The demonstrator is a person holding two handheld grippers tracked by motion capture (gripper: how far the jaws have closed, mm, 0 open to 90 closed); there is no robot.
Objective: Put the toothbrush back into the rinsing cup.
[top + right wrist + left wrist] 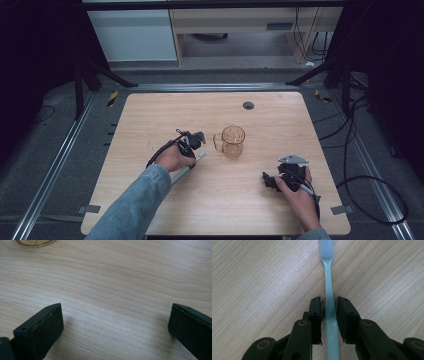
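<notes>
A pale blue-green toothbrush [328,277] lies flat on the wooden table [250,210], bristle head pointing away from the camera in the left gripper view. My left gripper [329,307] straddles its handle, and both black pads sit against the handle's sides. In the high view the left gripper [191,152] is left of centre, with the toothbrush [201,156] slanting under the hand. An amber glass mug [233,141] stands upright just to its right. My right gripper [267,180] rests low near the front right; in its own view the right gripper [115,315] has jaws wide apart over bare wood.
A round grey grommet [248,105] sits in the table near its far edge. Black cables [360,175] loop on the floor to the right of the table. The mug's rim [35,243] peeks in at the top left of the right gripper view.
</notes>
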